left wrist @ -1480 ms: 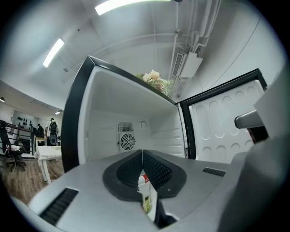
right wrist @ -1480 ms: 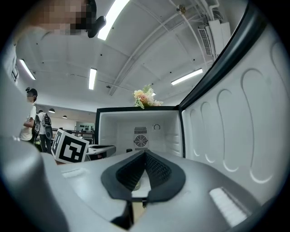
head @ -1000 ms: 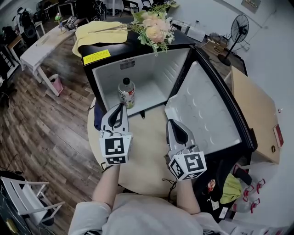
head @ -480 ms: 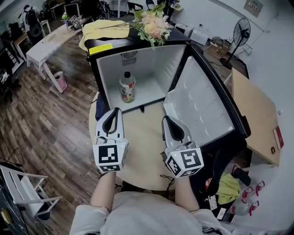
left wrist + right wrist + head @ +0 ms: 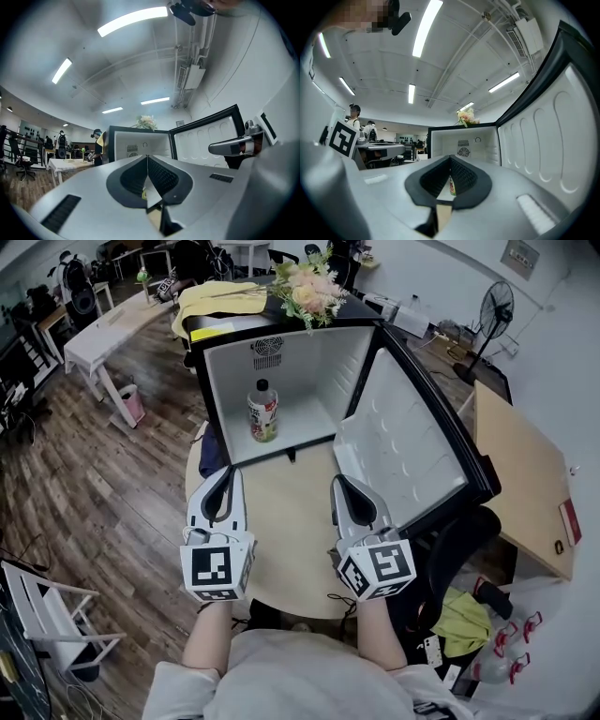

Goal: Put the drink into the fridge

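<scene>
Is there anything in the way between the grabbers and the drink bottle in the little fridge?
No, nothing visible does. The plastic drink bottle stands inside the black mini fridge, its white-lined door swung wide open. Only bare round wooden tabletop lies between it and the left gripper and right gripper.

Head view: from high above, steeply down over the round pale wooden table (image 5: 281,545) onto the small black fridge with a white inside (image 5: 281,381), at middle range. Left gripper view: low on the grey left gripper (image 5: 146,157), roughly level along its jaws, facing the fridge mouth. Right gripper view: likewise on the grey right gripper (image 5: 450,159), close beside the open white-lined door (image 5: 543,126). Shared by all three: fridge, door, pale flower bouquet (image 5: 305,292) on top.
</scene>
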`<state>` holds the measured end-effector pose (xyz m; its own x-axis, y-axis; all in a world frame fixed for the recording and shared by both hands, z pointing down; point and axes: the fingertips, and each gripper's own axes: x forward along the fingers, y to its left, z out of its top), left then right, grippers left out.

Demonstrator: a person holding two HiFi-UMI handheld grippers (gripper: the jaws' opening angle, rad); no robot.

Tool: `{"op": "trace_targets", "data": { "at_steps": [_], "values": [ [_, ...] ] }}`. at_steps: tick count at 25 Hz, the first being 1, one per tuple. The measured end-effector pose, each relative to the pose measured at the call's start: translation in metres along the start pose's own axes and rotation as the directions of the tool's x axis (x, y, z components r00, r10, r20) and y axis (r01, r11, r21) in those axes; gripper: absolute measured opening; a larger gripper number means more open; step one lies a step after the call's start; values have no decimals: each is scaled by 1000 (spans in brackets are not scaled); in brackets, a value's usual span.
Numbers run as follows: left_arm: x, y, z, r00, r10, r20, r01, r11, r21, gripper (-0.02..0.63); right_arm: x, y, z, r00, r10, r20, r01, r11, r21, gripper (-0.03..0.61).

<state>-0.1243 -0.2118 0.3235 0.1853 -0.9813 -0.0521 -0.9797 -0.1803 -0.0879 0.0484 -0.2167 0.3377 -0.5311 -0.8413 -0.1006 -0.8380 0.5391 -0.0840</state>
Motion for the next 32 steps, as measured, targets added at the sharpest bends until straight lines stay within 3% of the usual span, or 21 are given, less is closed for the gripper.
{"op": "trace_targets", "data": {
  "at_steps": [14,32],
  "values": [
    [-48,-8,11,998,50,29,-50,999,-12,11,-36,8,10,1000,14,18,-14,1000,-8,9],
    [-76,-25,21,996,33,85,-31,999,-30,11,-59,18,17,999,37,25,-36,999,-20,9]
  ]
}}
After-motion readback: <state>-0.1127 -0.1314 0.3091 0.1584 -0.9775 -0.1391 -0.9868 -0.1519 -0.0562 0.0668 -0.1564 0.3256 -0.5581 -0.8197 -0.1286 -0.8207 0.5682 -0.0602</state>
